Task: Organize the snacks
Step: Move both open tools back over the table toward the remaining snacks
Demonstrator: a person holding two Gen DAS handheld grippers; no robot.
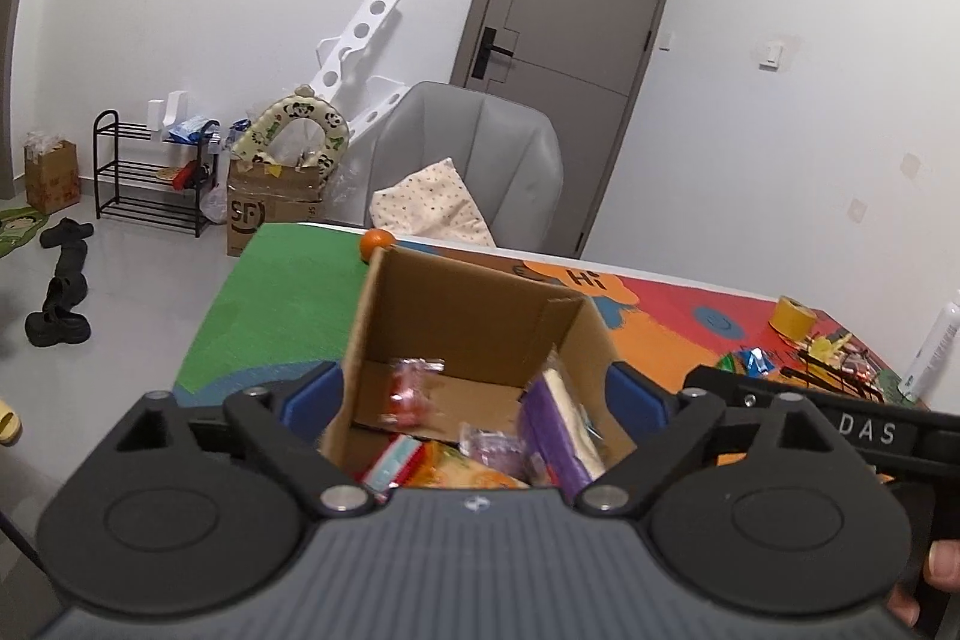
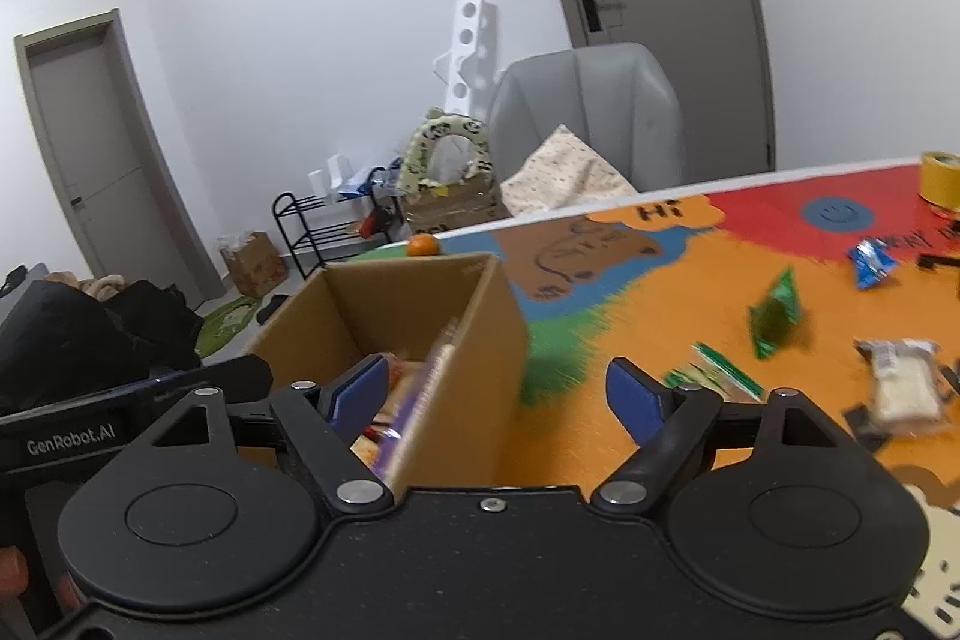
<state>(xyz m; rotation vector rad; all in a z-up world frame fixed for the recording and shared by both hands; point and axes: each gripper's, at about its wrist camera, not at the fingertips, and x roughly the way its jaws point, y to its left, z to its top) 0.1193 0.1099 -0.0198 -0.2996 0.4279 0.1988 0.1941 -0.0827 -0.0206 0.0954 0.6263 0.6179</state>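
Left gripper spread wide around cardboard box, right gripper released, "GenRobot.AI" label, mat reading "Hi", blurred snacks perhaps candy

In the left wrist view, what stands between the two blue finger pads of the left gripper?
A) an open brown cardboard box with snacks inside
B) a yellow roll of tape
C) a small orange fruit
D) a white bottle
A: the open brown cardboard box, with wrapped snacks inside, sits between the wide-open fingers of the left gripper.
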